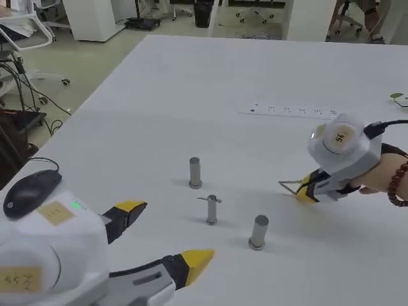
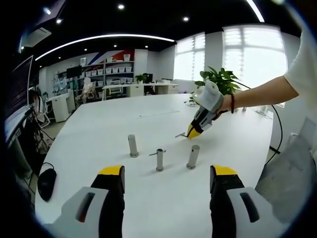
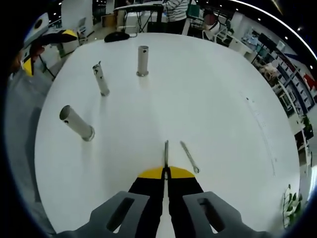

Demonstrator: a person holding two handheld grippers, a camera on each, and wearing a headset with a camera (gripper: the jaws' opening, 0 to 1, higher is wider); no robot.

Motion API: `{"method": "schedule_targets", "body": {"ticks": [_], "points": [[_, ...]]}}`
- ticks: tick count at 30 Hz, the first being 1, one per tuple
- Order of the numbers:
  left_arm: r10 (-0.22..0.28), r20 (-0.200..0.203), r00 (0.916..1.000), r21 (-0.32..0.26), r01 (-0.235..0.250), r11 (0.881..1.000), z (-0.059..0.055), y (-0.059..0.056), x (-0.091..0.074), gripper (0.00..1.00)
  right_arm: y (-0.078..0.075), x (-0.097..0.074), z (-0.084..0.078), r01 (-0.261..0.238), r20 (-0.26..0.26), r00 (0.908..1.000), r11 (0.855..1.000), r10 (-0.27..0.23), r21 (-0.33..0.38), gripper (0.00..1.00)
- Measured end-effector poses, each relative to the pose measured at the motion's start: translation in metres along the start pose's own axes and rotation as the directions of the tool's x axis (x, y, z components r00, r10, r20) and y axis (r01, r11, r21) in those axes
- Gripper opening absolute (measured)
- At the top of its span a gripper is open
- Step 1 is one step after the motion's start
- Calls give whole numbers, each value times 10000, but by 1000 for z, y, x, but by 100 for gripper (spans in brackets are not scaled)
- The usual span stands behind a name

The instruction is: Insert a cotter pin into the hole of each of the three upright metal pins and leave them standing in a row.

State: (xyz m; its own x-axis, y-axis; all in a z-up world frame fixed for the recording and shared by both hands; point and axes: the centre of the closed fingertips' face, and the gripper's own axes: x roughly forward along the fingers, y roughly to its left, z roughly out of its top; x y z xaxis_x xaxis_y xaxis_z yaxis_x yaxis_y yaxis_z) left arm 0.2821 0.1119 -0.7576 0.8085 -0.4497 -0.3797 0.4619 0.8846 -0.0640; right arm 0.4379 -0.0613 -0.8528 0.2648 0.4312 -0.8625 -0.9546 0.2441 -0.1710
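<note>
**While the middle metal pin (image 1: 212,213) carries its cotter, two more wait**

Left hand-held gripper (image 1: 164,233): low at the near-left of the worktop (image 1: 159,83). Jaws spread wide with nothing between them, pointing toward the row.

Left metal pin (image 1: 195,173): upright, nothing through it that I can make out.

Middle metal pin: upright, with the fitted cotter pin (image 1: 209,199) crossing it near the top.

Right metal pin (image 1: 258,231): upright and bare. The three stand apart in a slanting row.

Held cotter pin (image 3: 166,151): nipped by one end in the right hand-held gripper (image 3: 164,172), whose jaws are pressed together on it. It points forward, low over the worktop and well to the right of the row. The spare cotter pin (image 3: 189,156) lies flat just beside it.

Step, as I judge it: the second insertion, with the pin picked up and not yet brought to a post.

Next move calls for bringing the held pin level with the cross-hole of a bare post and pushing it straight through. The holes are too small to see from here. The open gripper could steady the post, which looks easy to tip.

Holding: loose stock sits straight on the worktop. Only the posts' holes hold anything: the middle one is filled, and the other two look unfilled.
</note>
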Motion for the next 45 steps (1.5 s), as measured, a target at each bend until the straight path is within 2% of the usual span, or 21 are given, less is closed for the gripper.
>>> {"method": "schedule_targets", "body": {"ticks": [9, 11, 17, 20, 24, 27, 31, 33, 38, 42, 45], "points": [[-206, 165, 9997, -164, 209, 9996, 6, -8, -1, 64, 5, -35, 20, 707, 763, 9950, 9949, -652, -721, 2], [-256, 207, 9995, -158, 259, 9995, 8, -11, -1, 63, 10, -47, 29, 919, 1110, 9905, 9911, -810, -967, 2], [-536, 398, 9978, -190, 544, 9983, 16, -19, -1, 59, 25, -71, 49, 1315, 1723, 9794, 9799, -1050, -1502, 2], [-677, 482, 9965, -220, 689, 9974, 19, -23, -1, 57, 36, -84, 62, 1383, 2135, 9717, 9760, -1009, -1682, 2], [-857, 549, 9948, -408, 880, 9953, 22, -27, 0, 54, 48, -93, 74, 1497, 2496, 9633, 9693, -986, -1950, 2], [-1020, 678, 9925, -612, 1062, 9925, 25, -31, 0, 51, 63, -99, 84, 1468, 2804, 9563, 9653, -827, -2159, 2], [-1198, 721, 9902, -769, 1253, 9891, 28, -35, 1, 48, 80, -100, 92, 1334, 2978, 9530, 9591, -551, -2496, 2], [-1343, 636, 9889, -940, 1399, 9857, 28, -38, 1, 46, 89, -100, 96, 1260, 3067, 9510, 9551, -394, -2682, 2], [-1687, 722, 9830, -1456, 1777, 9733, 30, -44, 1, 42, 110, -98, 102, 1053, 3108, 9505, 9414, -6, -3205, 2], [-1914, 901, 9774, -2047, 2062, 9569, 33, -48, 0, 39, 127, -96, 107, 938, 3119, 9497, 9255, 274, -3669, 2], [-2070, 1034, 9729, -2542, 2270, 9401, 35, -50, 0, 35, 136, -95, 111, 892, 3169, 9476, 9183, 411, -3857, 2]]}}
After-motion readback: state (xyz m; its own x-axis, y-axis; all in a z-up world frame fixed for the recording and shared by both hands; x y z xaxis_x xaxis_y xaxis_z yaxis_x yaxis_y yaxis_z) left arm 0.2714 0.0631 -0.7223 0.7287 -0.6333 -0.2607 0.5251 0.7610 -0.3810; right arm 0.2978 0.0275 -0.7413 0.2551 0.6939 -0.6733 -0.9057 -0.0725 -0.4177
